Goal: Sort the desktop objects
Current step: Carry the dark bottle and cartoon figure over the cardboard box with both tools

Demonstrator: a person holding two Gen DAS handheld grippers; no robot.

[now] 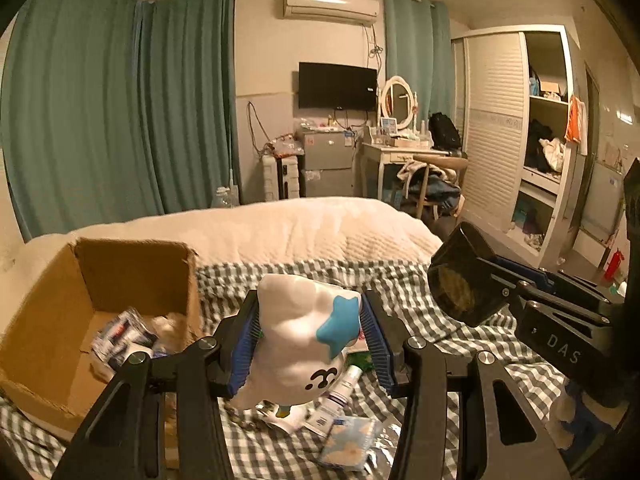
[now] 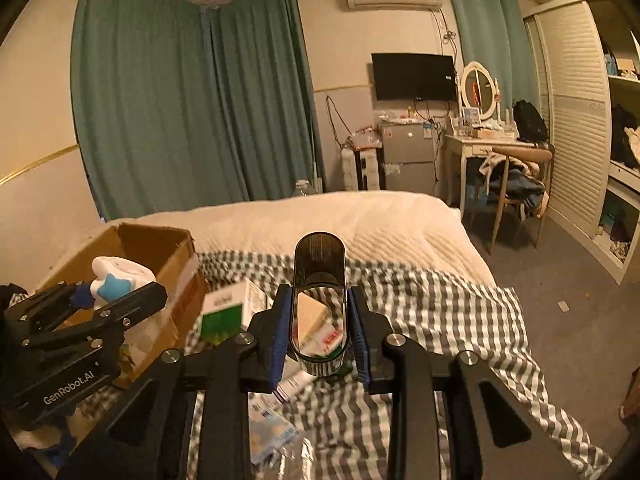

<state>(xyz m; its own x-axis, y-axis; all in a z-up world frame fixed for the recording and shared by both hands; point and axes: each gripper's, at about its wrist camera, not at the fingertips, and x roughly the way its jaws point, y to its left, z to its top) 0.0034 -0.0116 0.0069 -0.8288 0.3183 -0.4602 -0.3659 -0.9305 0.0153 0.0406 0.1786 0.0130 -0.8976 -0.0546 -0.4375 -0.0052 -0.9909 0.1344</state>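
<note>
Black finger links are filling the bottom of each wrist view, and between the blue pads of the left gripper [image 1: 310, 340] a white figurine with a blue star [image 1: 298, 336] is sitting clamped, both pads pressing on its sides. It is hanging clear of the checked bedsheet [image 1: 460, 344], above the clutter lying just under the fingertips: a small white tube [image 1: 343, 388], a pale blue patterned packet [image 1: 350, 438] and other bits too blurred to tell. Ahead and to the left of this gripper an open cardboard box [image 1: 60, 308] is standing on the bed, with a few crumpled packets lying in its bottom.

To the right, the right gripper [image 2: 320, 330] is pinching a dark, translucent oval container [image 2: 320, 264] upright between its pads, open end toward the camera, something pale and red showing in or through its lower part. Below and left of those fingertips a green-and-white carton [image 2: 224, 312] is lying on the sheet, near the box's corner. Beyond both grippers a cream quilt [image 2: 340, 220] is covering the far half of the bed.
</note>
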